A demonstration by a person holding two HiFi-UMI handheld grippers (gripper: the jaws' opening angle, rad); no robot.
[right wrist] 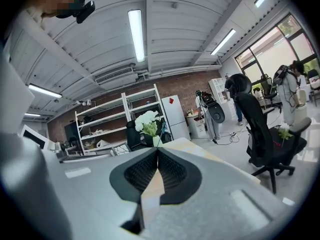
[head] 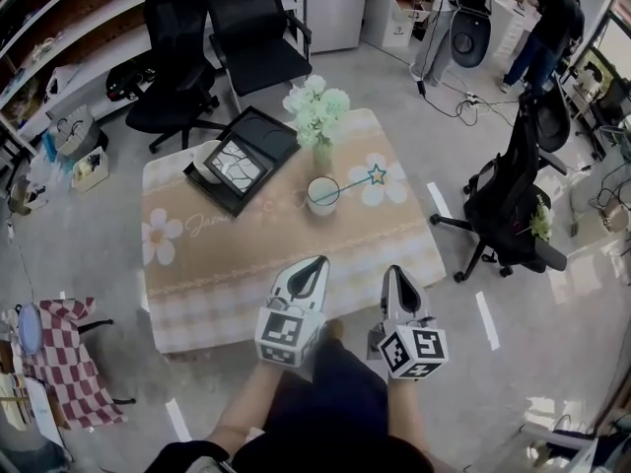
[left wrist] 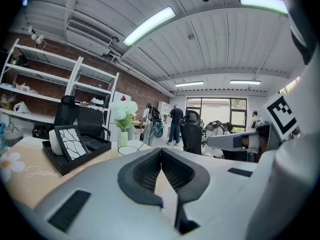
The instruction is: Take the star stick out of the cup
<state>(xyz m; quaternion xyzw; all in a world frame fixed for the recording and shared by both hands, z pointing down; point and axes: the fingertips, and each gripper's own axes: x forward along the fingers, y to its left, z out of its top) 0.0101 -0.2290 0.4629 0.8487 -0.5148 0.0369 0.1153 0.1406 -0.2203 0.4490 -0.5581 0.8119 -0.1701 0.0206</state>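
A white cup stands near the middle of the low table. The star stick leans out of it to the right, its teal star at the upper end. Both grippers hover over the table's near edge, short of the cup. My left gripper is shut and holds nothing. My right gripper is beside it, also shut and holding nothing. In the left gripper view the cup and the stick show just beyond the closed jaws of the left gripper. The closed jaws of the right gripper hide the cup in the right gripper view.
A vase of white flowers stands just behind the cup. A black tray holding a white item lies at the table's back left. Black office chairs stand to the right and behind. People stand far back.
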